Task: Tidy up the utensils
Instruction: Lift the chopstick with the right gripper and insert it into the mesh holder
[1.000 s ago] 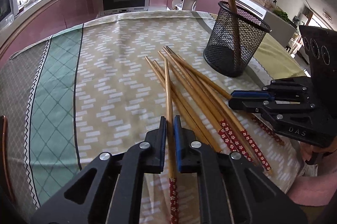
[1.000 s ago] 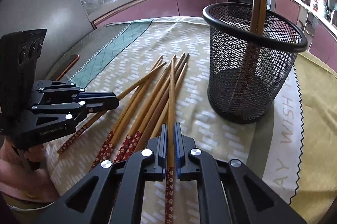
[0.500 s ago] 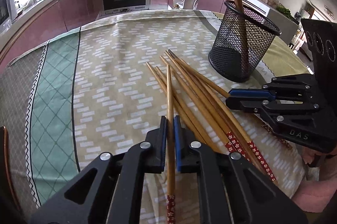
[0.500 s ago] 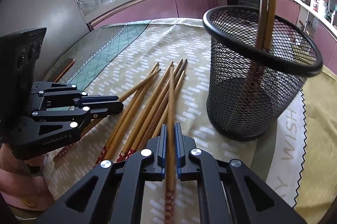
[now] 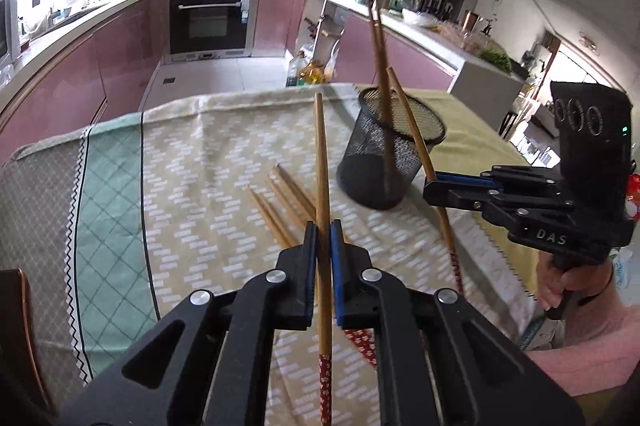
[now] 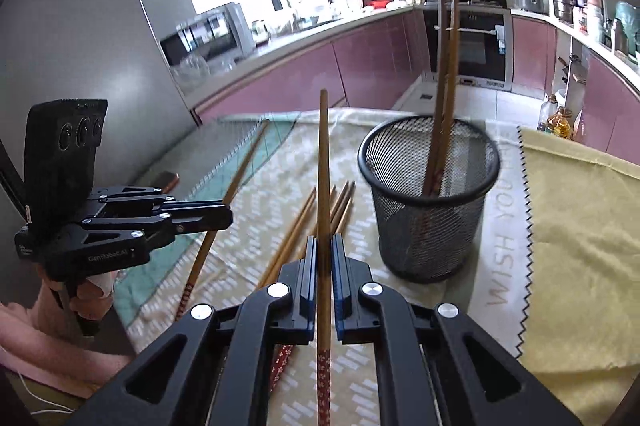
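My left gripper [image 5: 324, 230] is shut on a wooden chopstick [image 5: 321, 161] and holds it lifted, tip tilted up over the table. My right gripper [image 6: 325, 244] is shut on another chopstick [image 6: 323, 165], also raised; it shows in the left wrist view [image 5: 430, 185] with its chopstick [image 5: 416, 137] slanting beside the black mesh cup [image 5: 390, 153]. The cup [image 6: 430, 201] stands upright holding two chopsticks [image 6: 444, 85]. Several chopsticks [image 5: 280, 201] lie on the cloth, also in the right wrist view [image 6: 316, 222]. The left gripper [image 6: 226, 216] shows at the left there.
A patterned tablecloth [image 5: 192, 185] covers the table, with a yellow cloth [image 6: 580, 226] to the right of the cup. A brown object [image 6: 168, 179] lies near the table's left edge. Kitchen counters and an oven [image 5: 212, 21] stand beyond the table.
Both grippers have lifted their chopsticks off the pile and tilted the tips upward. The table and cup now sit lower and farther off in both views.
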`<state>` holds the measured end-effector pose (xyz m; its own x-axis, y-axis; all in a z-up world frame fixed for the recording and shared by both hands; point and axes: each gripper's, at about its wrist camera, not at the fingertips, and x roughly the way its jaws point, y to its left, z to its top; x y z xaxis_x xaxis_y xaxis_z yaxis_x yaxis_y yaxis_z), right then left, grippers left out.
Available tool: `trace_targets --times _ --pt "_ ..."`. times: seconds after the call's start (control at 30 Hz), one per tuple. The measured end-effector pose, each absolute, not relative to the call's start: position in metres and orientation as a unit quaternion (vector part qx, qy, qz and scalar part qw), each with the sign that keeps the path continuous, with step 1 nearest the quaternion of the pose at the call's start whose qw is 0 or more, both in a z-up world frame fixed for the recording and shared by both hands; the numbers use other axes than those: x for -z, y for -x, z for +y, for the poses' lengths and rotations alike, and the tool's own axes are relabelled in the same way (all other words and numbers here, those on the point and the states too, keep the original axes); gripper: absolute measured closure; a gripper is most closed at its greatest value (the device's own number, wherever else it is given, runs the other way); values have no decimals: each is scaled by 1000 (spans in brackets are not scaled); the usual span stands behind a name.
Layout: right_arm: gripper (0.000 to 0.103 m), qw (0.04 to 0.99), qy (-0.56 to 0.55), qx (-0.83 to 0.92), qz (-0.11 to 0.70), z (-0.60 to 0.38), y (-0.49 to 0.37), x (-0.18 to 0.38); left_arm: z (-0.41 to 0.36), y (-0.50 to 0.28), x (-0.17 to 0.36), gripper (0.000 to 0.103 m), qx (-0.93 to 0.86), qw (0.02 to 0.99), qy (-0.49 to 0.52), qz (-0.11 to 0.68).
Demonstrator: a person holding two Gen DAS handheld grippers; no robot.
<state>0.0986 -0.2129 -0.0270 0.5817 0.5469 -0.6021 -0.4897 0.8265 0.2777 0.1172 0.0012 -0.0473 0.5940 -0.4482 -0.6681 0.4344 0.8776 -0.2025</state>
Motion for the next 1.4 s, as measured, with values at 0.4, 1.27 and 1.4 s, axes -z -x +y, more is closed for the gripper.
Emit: trace_targets --times 0.4,1.27,1.4 --pt "97 908 -64 -286 299 -243 -90 -8 1 -101 -4 96 287 904 25 317" --pt "97 946 -58 -254 192 -279 -122 -87 -52 -143 -89 96 312 925 35 215" --pt "97 945 -56 -248 205 -276 -134 -81 -63 -154 -90 96 299 930 24 214"
